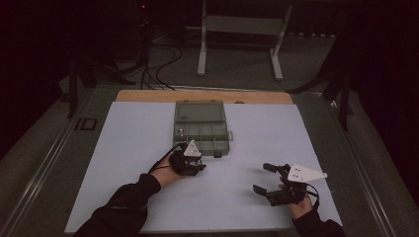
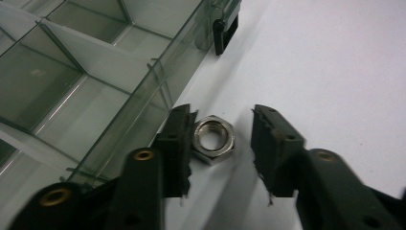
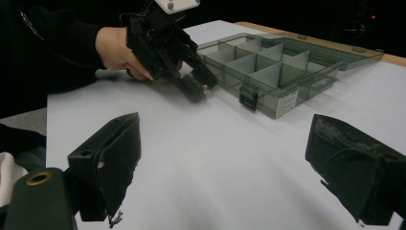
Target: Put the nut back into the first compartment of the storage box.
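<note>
While the left tongs (image 2: 222, 115) stand spread around a steel nut (image 2: 214, 139), one pad touches a flat of it and the other stands off with a gap. Nothing is pinched yet. The nut lies flat, hole up, on the white surface (image 2: 335, 72), just beside the front wall of a clear compartment box (image 2: 143, 103).

Handling, as judged: small, hard, dense for its size, smooth-sided and likely slippery. It won't crush. Best hold is across two opposite flats, pads low to the sheet. The box wall crowds the near pad, so there is little room there.

Right tongs (image 3: 222, 129) are spread wide with nothing between them, well apart from the box.

Views compared: the left gripper view gives the pad gap and the nut's thread. The right gripper view gives the left hand (image 3: 115, 50) tilting its tongs down at the box front, with the lid lying open behind; the nut is blurred there. The high view gives the overall layout, box near mid-surface, nut too small to tell.
</note>
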`<state>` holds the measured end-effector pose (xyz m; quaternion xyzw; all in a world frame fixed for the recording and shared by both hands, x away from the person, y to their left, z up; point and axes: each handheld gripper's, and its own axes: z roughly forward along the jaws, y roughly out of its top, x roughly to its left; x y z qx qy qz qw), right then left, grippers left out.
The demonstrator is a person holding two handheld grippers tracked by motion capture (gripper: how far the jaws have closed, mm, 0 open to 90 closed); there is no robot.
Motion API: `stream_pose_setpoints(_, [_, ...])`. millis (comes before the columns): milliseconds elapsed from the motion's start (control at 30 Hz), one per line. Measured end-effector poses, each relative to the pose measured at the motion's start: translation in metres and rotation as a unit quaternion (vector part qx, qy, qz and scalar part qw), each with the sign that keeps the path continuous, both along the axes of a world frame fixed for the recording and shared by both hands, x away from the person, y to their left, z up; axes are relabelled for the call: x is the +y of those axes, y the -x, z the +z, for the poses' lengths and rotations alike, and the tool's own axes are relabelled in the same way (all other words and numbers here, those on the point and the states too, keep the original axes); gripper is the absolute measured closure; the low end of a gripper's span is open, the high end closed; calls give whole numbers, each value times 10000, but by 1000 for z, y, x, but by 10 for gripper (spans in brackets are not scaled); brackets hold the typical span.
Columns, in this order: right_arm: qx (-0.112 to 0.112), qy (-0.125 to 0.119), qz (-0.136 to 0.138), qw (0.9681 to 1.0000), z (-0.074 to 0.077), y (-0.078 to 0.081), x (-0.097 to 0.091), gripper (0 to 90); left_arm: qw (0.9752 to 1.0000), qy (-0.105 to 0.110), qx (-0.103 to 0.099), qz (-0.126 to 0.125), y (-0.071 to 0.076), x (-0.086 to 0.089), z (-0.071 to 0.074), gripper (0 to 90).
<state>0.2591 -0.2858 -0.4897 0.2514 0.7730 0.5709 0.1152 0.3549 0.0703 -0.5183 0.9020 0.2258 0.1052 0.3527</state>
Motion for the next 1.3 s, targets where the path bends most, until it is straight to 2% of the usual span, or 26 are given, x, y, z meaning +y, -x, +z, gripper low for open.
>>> stream_pose_setpoints(33, [2, 0, -1, 10000, 0, 0, 0, 121, 10000, 23, 25, -37, 0, 0, 0, 694])
stream_pose_setpoints(133, [7, 0, -1, 10000, 0, 0, 0, 121, 10000, 15, -23, -89, 1, 0, 3, 701])
stream_pose_setpoints(200, [3, -1, -3, 10000, 0, 0, 0, 121, 9999, 99, -36, -104, 2, 1, 8, 702])
stream_pose_setpoints(400, [4, 2, -3, 10000, 0, 0, 0, 121, 9991, 404, -117, -9, -2, 11, 37, 703])
stream_pose_setpoints(467, [4, -3, -5, 10000, 0, 0, 0, 121, 9987, 471, -203, 18, -3, 15, 49, 703])
stream_pose_setpoints(667, [4, 1, -3, 10000, 0, 0, 0, 121, 9969, 614, -420, 251, -12, 29, 77, 703])
stream_pose_setpoints(833, [7, -6, -4, 10000, 0, 0, 0, 121, 9951, 684, -515, 504, -24, 40, 89, 703])
stream_pose_setpoints(1067, [7, -21, 7, 10000, 0, 0, 0, 121, 9906, 858, -475, 954, -48, 55, 86, 703])
stream_pose_setpoints(1300, [4, -18, 27, 10000, 0, 0, 1, 121, 9861, 831, -262, 1417, -72, 62, 66, 702])
